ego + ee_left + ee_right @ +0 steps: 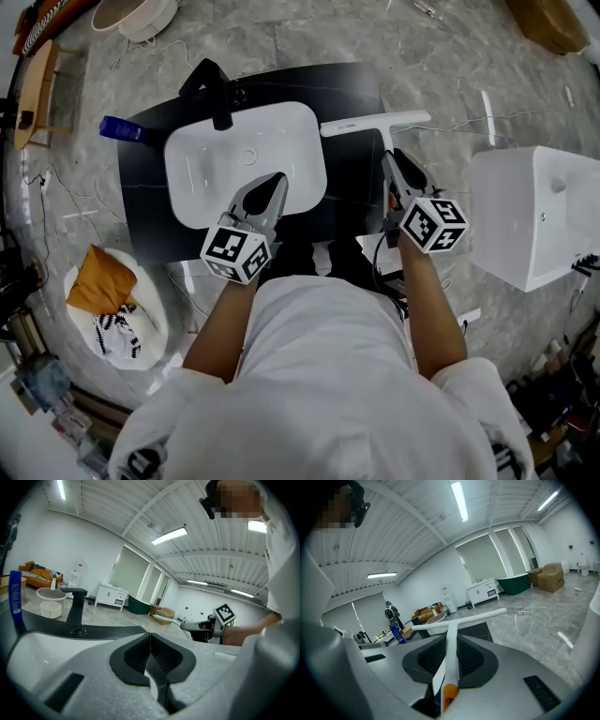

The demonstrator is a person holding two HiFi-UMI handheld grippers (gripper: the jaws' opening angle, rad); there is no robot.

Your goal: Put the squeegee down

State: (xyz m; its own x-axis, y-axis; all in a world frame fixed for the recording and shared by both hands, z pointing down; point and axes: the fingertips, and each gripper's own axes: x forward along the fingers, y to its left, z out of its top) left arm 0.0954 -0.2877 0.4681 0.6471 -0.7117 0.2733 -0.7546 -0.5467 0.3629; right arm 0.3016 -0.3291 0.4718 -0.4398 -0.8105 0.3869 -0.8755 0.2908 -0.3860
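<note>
A white T-shaped squeegee with an orange handle end is held by its handle in my right gripper, which is shut on it. Its blade points away over the right side of the black countertop. In the right gripper view the squeegee runs straight out between the jaws. My left gripper hangs over the front of the white basin, jaws shut with nothing between them. From the left gripper view, the left gripper faces the black faucet.
A black faucet stands at the basin's back, a blue bottle to its left. A white cabinet sits to the right. On the grey floor are a white basket with cloths and a round tub.
</note>
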